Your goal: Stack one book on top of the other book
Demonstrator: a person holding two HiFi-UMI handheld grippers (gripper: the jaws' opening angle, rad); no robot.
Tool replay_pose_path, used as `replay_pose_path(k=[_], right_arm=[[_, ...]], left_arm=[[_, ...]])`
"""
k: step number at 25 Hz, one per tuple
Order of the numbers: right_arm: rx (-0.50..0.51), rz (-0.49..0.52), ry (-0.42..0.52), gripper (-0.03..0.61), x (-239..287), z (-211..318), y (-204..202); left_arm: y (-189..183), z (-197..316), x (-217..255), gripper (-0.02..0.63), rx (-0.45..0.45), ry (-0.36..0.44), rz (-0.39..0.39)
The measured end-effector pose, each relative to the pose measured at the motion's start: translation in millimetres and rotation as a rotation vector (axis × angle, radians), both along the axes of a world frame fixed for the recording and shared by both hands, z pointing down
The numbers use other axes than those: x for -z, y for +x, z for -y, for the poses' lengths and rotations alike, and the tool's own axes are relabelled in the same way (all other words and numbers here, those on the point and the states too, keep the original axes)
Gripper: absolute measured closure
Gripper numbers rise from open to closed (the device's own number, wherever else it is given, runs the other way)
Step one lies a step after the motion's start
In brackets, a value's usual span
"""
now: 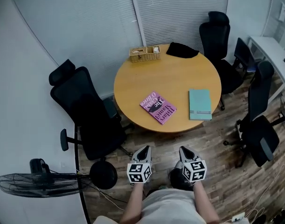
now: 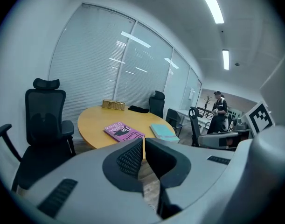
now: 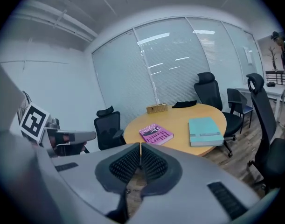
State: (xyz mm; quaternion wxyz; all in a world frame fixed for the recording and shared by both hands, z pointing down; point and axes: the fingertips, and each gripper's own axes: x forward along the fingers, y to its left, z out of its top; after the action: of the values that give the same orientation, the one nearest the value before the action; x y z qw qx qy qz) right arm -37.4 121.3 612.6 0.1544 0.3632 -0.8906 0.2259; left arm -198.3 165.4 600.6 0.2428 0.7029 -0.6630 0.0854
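Two books lie apart on the round wooden table (image 1: pixel 179 80): a purple book (image 1: pixel 158 108) near the front edge and a teal book (image 1: pixel 200 104) to its right. Both show again in the left gripper view, purple (image 2: pixel 124 132) and teal (image 2: pixel 164 132), and in the right gripper view, purple (image 3: pixel 156 134) and teal (image 3: pixel 205 130). My left gripper (image 1: pixel 144 151) and right gripper (image 1: pixel 185 152) are held side by side over the floor, short of the table's near edge, both shut and empty.
A wicker basket (image 1: pixel 144 53) and a dark cloth (image 1: pixel 182 50) sit at the table's far side. Black office chairs stand at the left (image 1: pixel 86 113), back right (image 1: pixel 217 36) and right (image 1: pixel 259 120). A floor fan (image 1: pixel 37 182) is at lower left. A person (image 2: pixel 220 111) stands in the distance.
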Motion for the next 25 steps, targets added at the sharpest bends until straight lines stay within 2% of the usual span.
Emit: replay_pose_path(k=[3,5,6,8,10,12,18,25], right_arm=[[0.024,0.008,0.005,0.546,2,24,-10],[0.037,0.017,-0.001,0.511,0,39,-14],[0.042,0.022,-0.006,0.49,0,46,-15],[0.052,0.032,-0.019,0.466,-2,59,-17],[0.06,0.033,-0.042,0.448,-7,71,-19],[0.065,0.028,-0.069,0.385,-15,82,-20],[0.076,0.057,-0.118,0.374,-31,111,-16],[0.042,0.094,-0.185,0.36,-50,131,-8]], left_arm=[[-7,26,4,0.581,0.011,0.005,0.008],[-11,40,5,0.578,0.026,0.003,0.014],[-12,46,5,0.563,0.03,0.0,0.016],[-13,58,3,0.475,0.037,-0.007,0.017],[-13,69,1,0.46,0.043,-0.009,0.014],[-14,79,-1,0.443,0.049,-0.01,0.008],[-12,107,-9,0.42,0.058,-0.028,0.01],[-1,116,-23,0.408,0.045,-0.079,0.037]])
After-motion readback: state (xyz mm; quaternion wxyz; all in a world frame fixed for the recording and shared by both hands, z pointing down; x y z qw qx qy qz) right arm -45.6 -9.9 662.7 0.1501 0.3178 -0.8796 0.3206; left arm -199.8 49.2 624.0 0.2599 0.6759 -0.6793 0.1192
